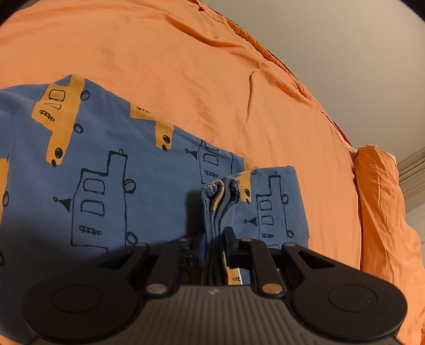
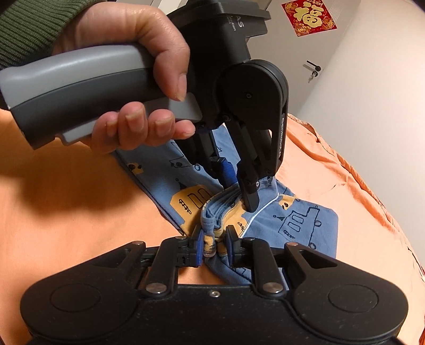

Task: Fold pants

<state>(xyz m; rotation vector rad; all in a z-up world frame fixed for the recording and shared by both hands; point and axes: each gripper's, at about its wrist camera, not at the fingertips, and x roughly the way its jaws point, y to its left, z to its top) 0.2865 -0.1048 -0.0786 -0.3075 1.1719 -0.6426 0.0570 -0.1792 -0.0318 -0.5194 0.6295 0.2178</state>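
Blue pants (image 1: 101, 169) printed with orange and outlined trucks lie on an orange bedsheet (image 1: 186, 66). My left gripper (image 1: 215, 238) is shut on a bunched stack of the pants' edges, which stand up between its fingers. In the right wrist view my right gripper (image 2: 214, 244) is shut on the gathered edge of the same pants (image 2: 300, 225). The left gripper (image 2: 239, 191), held by a hand (image 2: 138, 79), pinches the same bunch just beyond it. A folded part of the pants lies flat to the right.
The orange sheet (image 2: 66, 207) covers the bed all around the pants. An orange pillow (image 1: 385, 212) lies at the right edge. A white wall with a red paper decoration (image 2: 309, 16) and a door handle (image 2: 313, 67) stands behind the bed.
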